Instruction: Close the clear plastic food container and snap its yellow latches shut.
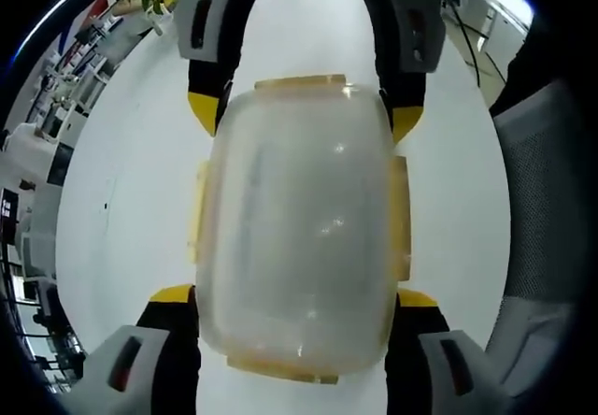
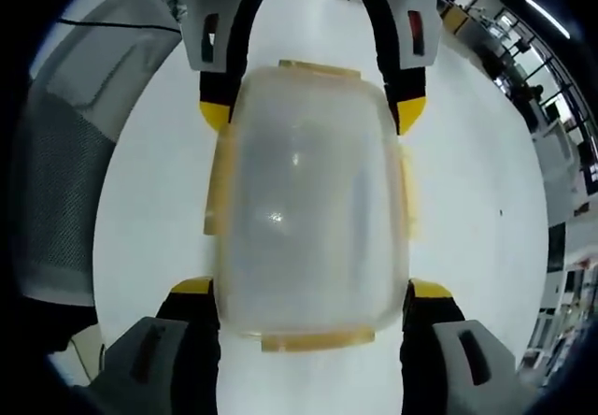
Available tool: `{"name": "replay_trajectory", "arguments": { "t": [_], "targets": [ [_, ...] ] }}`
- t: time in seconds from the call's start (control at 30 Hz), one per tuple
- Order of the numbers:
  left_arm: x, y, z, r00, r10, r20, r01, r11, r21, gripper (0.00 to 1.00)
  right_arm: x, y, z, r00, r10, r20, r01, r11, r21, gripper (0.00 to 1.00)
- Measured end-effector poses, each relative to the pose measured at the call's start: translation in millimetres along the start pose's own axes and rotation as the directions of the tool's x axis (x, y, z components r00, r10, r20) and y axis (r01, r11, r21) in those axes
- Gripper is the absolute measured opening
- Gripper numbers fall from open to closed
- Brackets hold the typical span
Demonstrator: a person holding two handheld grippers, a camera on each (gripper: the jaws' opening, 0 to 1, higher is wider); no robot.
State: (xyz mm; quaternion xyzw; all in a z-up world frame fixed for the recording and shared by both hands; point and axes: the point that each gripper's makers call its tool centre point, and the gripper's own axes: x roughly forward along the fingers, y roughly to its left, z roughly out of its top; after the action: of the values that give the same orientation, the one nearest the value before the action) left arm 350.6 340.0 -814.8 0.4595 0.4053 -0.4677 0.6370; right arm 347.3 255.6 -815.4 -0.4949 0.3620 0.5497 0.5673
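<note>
Clear container (image 1: 299,233) between both grippers' parted jaws, contact hidden, grip impossible to tell.

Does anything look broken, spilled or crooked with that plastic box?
Nothing stands out. The clear container lies square on the white table, lid seated, no spill or crack visible. Its yellow latches look even.
</note>
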Motion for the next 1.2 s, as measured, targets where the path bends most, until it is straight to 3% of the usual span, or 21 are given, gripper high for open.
{"name": "replay_trajectory", "arguments": {
  "t": [0.13,0.53,1.2],
  "targets": [
    [1.5,5.8,-3.5,1.000,-0.001,-0.027,0.002,1.000,0.003,0.79,2.3,-7.2,1.7,1.000,0.003,-0.022,-0.003,1.000,-0.005,0.78],
    [7.9,32.6,-9.1,0.999,-0.017,-0.030,0.018,0.999,0.027,0.79,6.5,-31.0,4.0,1.000,-0.002,-0.025,0.003,1.000,0.030,0.77],
    [16.4,71.4,-3.2,0.999,-0.029,-0.026,0.030,0.998,0.052,0.80,11.1,-69.1,-2.5,1.000,-0.009,-0.028,0.010,0.999,0.049,0.78]
  ]
}}
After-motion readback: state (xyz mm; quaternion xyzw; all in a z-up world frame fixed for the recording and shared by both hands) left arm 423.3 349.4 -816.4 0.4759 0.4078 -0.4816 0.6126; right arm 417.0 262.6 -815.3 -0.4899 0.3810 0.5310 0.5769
